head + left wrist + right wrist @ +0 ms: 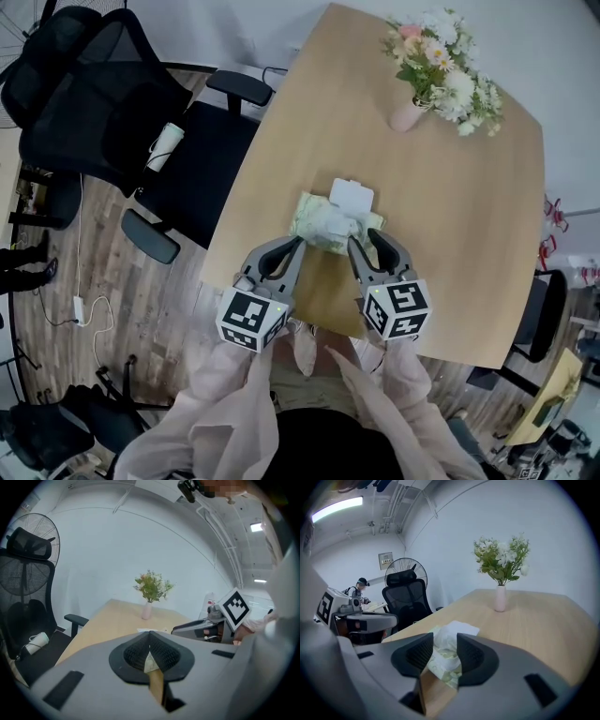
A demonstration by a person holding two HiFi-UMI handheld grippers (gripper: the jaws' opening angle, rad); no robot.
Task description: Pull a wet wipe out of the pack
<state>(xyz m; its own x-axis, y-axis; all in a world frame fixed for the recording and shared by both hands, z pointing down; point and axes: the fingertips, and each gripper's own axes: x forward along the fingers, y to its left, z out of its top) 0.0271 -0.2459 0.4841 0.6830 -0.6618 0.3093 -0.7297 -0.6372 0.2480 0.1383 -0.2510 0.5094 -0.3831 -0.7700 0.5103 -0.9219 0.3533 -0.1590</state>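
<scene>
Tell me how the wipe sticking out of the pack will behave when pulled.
The wipe looks crumpled, so probably floppy and light. The pack looks soft and flat, so it may lift along unless the left tool pins it.

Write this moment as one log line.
left gripper: shut on pack corner | right gripper: open, wipe between jaws | lid: open

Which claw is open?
The right claw: its jaws stand apart around the white wipe. The left claw is pinched shut on a corner of the pack.
</scene>
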